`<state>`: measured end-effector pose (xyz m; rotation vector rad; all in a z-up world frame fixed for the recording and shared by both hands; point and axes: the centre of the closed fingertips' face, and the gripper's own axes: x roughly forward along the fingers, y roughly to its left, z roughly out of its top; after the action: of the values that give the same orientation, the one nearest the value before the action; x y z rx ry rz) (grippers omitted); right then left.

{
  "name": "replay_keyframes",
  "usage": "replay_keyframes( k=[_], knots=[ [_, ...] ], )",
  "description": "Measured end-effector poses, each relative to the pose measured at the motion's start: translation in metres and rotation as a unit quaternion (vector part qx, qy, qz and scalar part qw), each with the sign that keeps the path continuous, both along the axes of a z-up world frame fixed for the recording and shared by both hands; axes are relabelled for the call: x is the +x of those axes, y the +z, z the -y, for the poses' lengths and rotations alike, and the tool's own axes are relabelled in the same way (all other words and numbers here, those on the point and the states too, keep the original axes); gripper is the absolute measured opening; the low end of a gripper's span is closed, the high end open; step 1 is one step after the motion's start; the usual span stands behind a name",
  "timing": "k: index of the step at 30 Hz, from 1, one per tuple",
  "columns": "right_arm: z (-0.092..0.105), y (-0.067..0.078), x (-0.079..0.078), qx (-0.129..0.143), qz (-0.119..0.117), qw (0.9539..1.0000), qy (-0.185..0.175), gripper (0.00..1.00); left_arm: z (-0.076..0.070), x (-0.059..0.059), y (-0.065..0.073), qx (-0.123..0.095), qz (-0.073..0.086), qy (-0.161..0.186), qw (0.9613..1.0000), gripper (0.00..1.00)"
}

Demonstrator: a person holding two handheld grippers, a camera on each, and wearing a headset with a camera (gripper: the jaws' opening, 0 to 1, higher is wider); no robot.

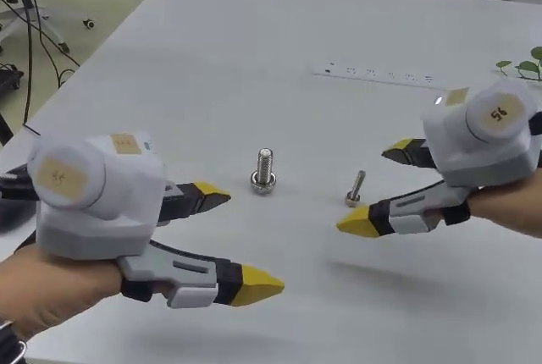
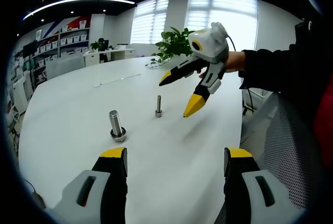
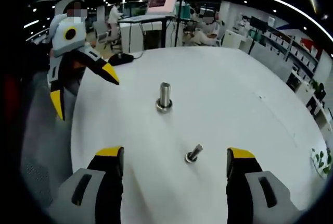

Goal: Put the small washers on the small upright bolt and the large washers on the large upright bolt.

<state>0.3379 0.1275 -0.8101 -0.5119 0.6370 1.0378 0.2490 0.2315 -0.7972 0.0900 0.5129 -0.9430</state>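
A large steel bolt [image 1: 264, 169] stands upright on its head in the middle of the white table [image 1: 212, 59]. A wider metal ring sits at its base. A small bolt [image 1: 356, 188] stands to its right. My left gripper [image 1: 241, 239] hovers open at the near left, its yellow tips pointing toward the bolts. Open as well, my right gripper [image 1: 371, 189] hangs at the right, close beside the small bolt. From the left gripper [image 2: 175, 156] I look onto the large bolt [image 2: 116, 126] and small bolt [image 2: 158, 106]. The small bolt [image 3: 194, 153] lies between the right gripper's [image 3: 175, 153] jaws, with the large bolt [image 3: 164, 97] beyond.
A white power strip [image 1: 377, 74] lies at the back right of the table. Green plant leaves [image 1: 527, 63] reach in at the far right edge. The table's left edge runs diagonally, with cables and chair legs on the floor beyond it.
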Motion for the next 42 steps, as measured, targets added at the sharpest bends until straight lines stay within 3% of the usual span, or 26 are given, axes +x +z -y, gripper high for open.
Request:
replay_keyframes(
  k=[6, 13, 21, 25, 30, 42],
  knots=[
    [0.005, 0.007, -0.019, 0.017, 0.003, 0.9998, -0.009, 0.82, 0.001, 0.0, 0.002, -0.001, 0.002, 0.001, 1.0, 0.75],
    [0.011, 0.005, -0.044, 0.03, -0.002, 0.9994, -0.018, 0.83, 0.0, 0.0, 0.005, -0.001, 0.005, 0.003, 1.0, 0.76],
    [0.017, 0.007, -0.06, 0.048, -0.003, 0.9982, -0.035, 0.82, -0.001, 0.0, 0.008, -0.002, 0.008, 0.005, 1.0, 0.76],
    [0.015, 0.01, -0.064, 0.079, -0.008, 0.9955, -0.05, 0.82, -0.001, 0.0, 0.008, -0.002, 0.008, 0.005, 1.0, 0.75],
    [0.012, 0.013, -0.071, 0.111, -0.01, 0.993, -0.038, 0.83, -0.002, -0.001, 0.008, -0.004, 0.007, 0.006, 0.9999, 0.75],
    [0.013, 0.01, -0.069, 0.112, -0.01, 0.9927, -0.045, 0.83, -0.004, 0.0, 0.002, -0.004, -0.001, 0.01, 0.9999, 0.76]
  ],
)
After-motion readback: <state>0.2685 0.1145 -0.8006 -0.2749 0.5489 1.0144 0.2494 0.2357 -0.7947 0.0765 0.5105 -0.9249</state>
